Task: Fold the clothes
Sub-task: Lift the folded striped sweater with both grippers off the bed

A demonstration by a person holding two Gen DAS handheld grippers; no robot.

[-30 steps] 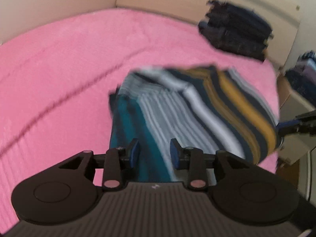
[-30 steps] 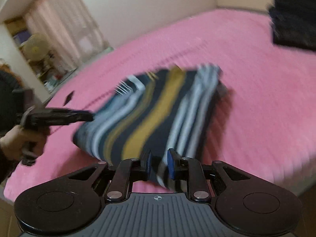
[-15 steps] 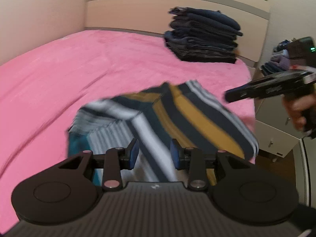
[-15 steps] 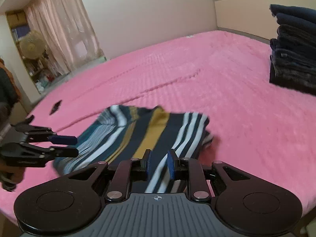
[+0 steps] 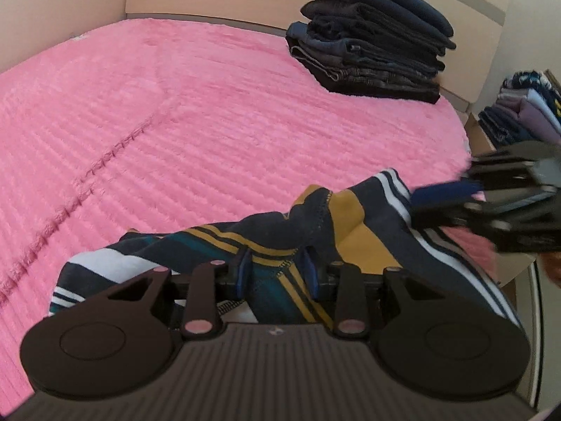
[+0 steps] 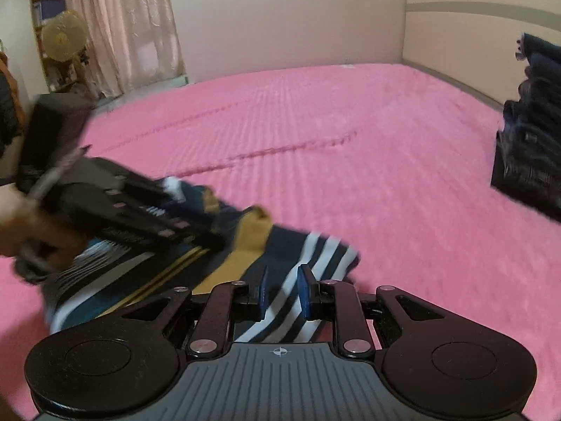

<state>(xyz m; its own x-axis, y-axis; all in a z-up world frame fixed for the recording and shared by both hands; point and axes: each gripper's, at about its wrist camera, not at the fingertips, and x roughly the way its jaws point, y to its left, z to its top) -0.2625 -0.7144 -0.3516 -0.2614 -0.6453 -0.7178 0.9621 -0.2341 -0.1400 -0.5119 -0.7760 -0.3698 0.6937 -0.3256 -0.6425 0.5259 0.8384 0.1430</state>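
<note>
Both tongs' pad contact on striped garment (image 5: pixel 361 242) unclear, blurred.

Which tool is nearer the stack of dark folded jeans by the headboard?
Right. The right tool sits on the stack's side of the striped shirt; the left tool is farther off.

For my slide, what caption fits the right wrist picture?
Two grippers over a striped shirt on a pink bed.

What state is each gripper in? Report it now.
Left gripper: closed on the striped shirt.
Right gripper: closed on the same striped shirt.
</note>
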